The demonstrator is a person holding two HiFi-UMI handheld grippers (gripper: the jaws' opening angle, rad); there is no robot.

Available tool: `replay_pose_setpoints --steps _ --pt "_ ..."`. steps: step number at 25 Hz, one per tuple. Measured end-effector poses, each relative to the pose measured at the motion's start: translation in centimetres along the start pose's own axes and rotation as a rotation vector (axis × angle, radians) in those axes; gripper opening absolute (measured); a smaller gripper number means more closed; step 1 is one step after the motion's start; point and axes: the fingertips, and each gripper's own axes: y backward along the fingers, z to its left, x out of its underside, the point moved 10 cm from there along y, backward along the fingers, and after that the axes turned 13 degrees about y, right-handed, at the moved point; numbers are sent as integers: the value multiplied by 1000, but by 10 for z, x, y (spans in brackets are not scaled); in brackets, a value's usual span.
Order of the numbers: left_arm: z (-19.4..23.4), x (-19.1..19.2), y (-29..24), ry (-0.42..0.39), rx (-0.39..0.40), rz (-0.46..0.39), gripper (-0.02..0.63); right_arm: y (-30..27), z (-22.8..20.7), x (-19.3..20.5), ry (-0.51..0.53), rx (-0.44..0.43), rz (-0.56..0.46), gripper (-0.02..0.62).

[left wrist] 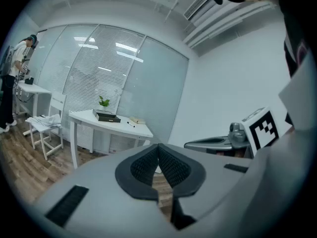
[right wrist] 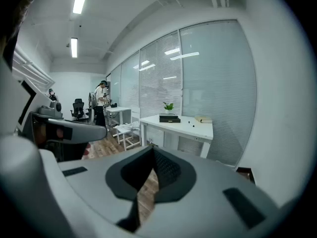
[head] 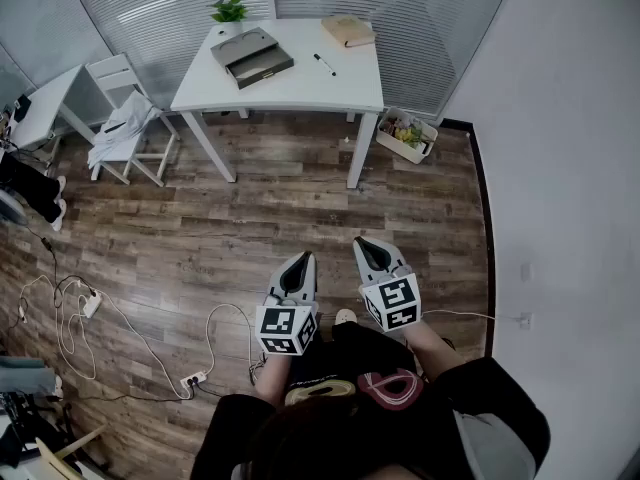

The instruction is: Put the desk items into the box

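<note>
Across the room stands a white desk. On it lie an open grey box, a tan book and a black pen, next to a small potted plant. My left gripper and right gripper are held side by side close to my body, over the wood floor and well short of the desk. Both are shut with nothing between the pads. In the left gripper view the box and book show small beyond the jaws. The right gripper view shows the same box and book.
A white chair with a cloth draped on it stands left of the desk. A white bin with bright contents sits by the desk's right legs. Cables and a power strip lie on the floor at left. A person stands at another desk.
</note>
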Motion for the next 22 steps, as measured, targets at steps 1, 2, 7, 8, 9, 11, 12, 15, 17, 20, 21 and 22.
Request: replay_pose_setpoints --steps 1,2,7,8,9,11,12,15,17,20,21,22 --pt "5 -4 2 -4 -2 -6 18 -1 2 -1 -3 15 2 8" --pt "10 -7 3 -7 -4 -13 18 -2 3 -2 -6 30 3 8" --pt "27 -21 8 -16 -5 -27 18 -6 4 -8 -36 77 -4 8" --pt "30 -23 8 -20 -1 -24 18 -8 5 -9 -51 81 -7 8" --pt "34 -24 8 -24 4 -20 18 -10 6 -10 -71 82 -8 9" --pt "41 -26 10 -26 13 -12 18 -14 8 -10 -116 93 -5 9" --pt "45 -27 12 -27 18 -8 18 -15 11 -9 -135 104 -4 9" --pt "55 -26 14 -29 30 7 18 -16 18 -6 -171 127 -4 9" --pt "62 -26 15 -26 30 14 18 -18 24 -4 -183 127 4 9" --pt "69 -24 15 -21 28 28 18 -23 30 0 -185 115 22 9" --pt "70 -24 14 -20 28 32 18 -25 30 0 -186 112 23 9" --pt "71 -24 12 -19 28 35 18 -28 28 -1 -186 111 22 10"
